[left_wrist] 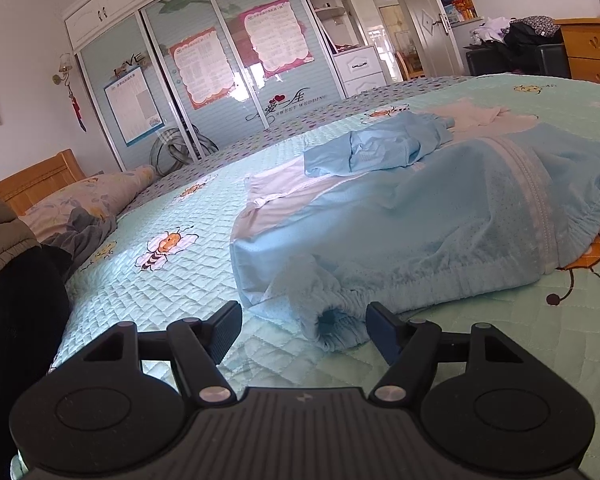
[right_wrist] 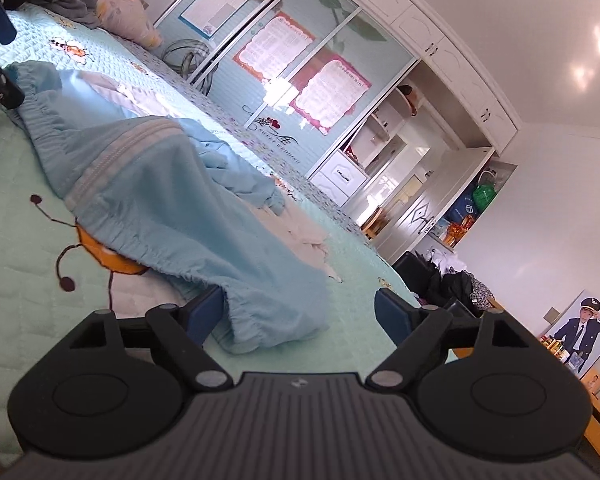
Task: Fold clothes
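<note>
1. Mint quilted bedspread [left_wrist: 148, 292] printed with cartoon bees, spread across the near scene.
2. Floral pillow [left_wrist: 84, 200] at far left, against a wooden headboard [left_wrist: 36, 176].
3. Sliding-door wardrobe [left_wrist: 204, 64] along the far wall, pink posters [left_wrist: 278, 36] stuck on.
4. Wooden dresser [left_wrist: 592, 52] at far right.
5. Framed portrait [right_wrist: 584, 332] on the wall.

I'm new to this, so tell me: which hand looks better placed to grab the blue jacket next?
Probably right. The right gripper already has the blue jacket hem lying between its open jaws, while the left gripper only has the cuff near one side.
</note>
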`<state>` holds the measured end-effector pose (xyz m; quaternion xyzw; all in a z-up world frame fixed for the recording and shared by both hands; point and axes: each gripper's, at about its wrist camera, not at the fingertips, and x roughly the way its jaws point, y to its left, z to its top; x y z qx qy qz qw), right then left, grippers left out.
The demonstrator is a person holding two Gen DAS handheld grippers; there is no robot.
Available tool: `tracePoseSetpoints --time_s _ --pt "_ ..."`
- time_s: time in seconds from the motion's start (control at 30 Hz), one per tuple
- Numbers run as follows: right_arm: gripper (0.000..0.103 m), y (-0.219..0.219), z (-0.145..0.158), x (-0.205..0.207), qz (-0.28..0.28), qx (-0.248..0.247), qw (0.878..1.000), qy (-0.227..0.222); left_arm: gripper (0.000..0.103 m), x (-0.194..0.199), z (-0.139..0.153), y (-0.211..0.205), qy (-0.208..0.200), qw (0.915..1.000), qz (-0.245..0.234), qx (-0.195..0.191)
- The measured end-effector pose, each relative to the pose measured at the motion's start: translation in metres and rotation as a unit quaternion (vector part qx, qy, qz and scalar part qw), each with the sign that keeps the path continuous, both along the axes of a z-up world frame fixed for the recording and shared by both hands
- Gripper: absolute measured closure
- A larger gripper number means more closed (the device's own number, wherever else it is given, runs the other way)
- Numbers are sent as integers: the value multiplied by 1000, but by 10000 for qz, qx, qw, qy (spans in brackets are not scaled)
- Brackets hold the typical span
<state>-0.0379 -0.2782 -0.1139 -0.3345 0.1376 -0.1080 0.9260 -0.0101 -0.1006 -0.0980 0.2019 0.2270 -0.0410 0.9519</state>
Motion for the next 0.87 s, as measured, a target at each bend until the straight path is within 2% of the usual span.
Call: tracePoseSetpoints --time_s 0.23,0.4,0.67,0.73,0.83,0.87 --pt "20 -10 8 0 -101 354 9993 -4 31 1 2 0 -69 10000 29 -27" --pt "19 -11 2 10 -274 202 9991 256 31 5 0 0 -13 10000 62 30" --pt "18 -6 0 11 -82 79 9998 155 30 5 -5 -2 -27 9999 70 116" --pt "17 -13 2 17 -289 89 9995 54 31 5 -5 -6 -9 9999 -2 171" --pt "18 -28 10 25 -448 691 9961 309 31 3 -7 -13 -2 9987 -155 484" --pt "18 -25 8 21 -403 652 9966 295 29 1 -7 -12 26 9985 -191 519"
